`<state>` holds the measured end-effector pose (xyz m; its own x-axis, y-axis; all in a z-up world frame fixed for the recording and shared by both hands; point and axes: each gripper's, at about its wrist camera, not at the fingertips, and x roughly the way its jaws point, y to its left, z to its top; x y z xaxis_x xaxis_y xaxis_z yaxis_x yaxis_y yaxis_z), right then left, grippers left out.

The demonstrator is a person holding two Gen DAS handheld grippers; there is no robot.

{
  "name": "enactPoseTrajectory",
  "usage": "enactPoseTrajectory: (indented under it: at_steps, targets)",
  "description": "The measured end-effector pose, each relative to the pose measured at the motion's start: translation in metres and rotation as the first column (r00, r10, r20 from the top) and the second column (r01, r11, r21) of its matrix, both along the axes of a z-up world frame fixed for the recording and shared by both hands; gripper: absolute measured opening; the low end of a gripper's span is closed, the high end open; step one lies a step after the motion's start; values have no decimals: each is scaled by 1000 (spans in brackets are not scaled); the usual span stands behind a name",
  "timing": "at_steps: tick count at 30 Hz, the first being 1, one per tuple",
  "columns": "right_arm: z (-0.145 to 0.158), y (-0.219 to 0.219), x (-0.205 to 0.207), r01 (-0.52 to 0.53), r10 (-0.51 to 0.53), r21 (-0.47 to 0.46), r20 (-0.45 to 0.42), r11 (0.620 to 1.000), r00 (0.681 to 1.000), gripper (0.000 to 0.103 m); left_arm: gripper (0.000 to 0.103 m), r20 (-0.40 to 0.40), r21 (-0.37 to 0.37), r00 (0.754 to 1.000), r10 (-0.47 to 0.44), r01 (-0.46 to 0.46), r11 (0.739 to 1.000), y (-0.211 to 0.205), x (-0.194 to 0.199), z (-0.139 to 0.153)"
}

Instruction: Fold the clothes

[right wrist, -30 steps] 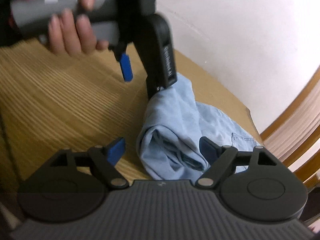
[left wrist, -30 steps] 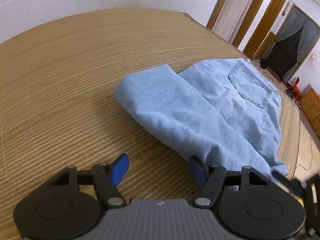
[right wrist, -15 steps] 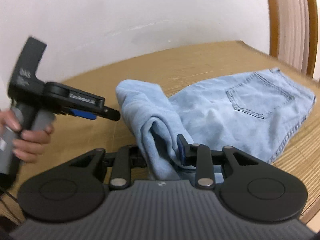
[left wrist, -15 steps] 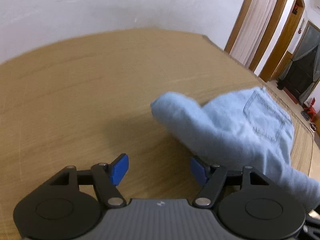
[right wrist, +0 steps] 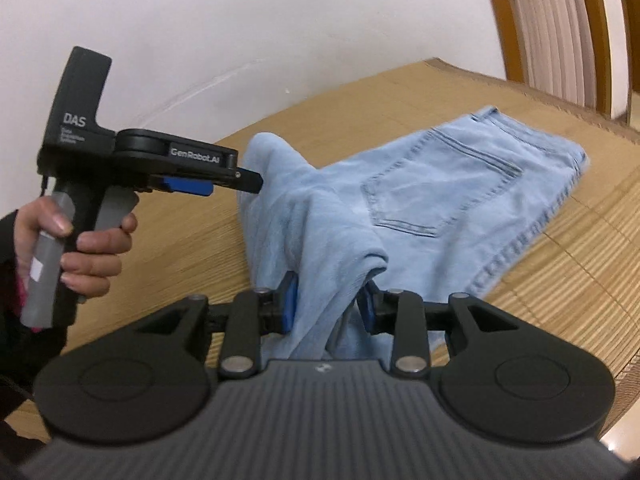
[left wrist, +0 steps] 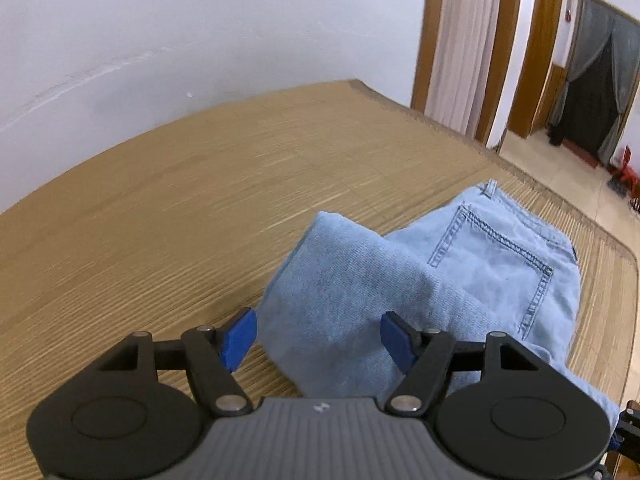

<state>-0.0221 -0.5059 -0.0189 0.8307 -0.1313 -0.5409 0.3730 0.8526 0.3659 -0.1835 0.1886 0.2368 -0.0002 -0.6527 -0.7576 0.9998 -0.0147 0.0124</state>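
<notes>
Lifted since a second ago, the jeans leg hangs pinched in the right gripper, jaws easing apart, above the bamboo mat; beside it the left gripper gapes empty, readying a fold.

jeans | light-blue denim | back pocket up | leg end lifted, rest flat on mat

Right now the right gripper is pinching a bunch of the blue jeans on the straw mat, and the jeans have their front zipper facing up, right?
Not quite. The jeans show a back pocket facing up, not a front zipper; the right wrist view shows it. The right gripper is indeed pinching a bunch of them, its jaws easing open a little, over the straw mat.
</notes>
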Motion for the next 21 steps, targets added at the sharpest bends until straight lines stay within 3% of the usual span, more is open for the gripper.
enactPoseTrajectory:
  at_steps: [9, 11, 17, 19, 21]
  targets:
    - [-22, -39, -18, 50, -48, 31, -62, 998, 997, 39, 73, 126, 66, 992, -21, 12, 998, -30, -52, -32]
    - [-15, -40, -23, 34, -34, -1, -55, 999, 998, 39, 73, 143, 61, 989, -31, 23, 998, -30, -58, -30]
    - [9, -17, -23, -53, 54, -271, -6, 961, 999, 39, 75, 174, 71, 983, -63, 51, 996, -39, -74, -31]
    - [6, -20, -16, -89, 94, -289, 2, 953, 996, 39, 77, 181, 80, 981, -67, 53, 995, -42, -75, -36]
    - [1, -24, -9, -145, 149, -251, -2, 957, 989, 39, 79, 181, 89, 981, -72, 56, 994, -46, -76, -41]
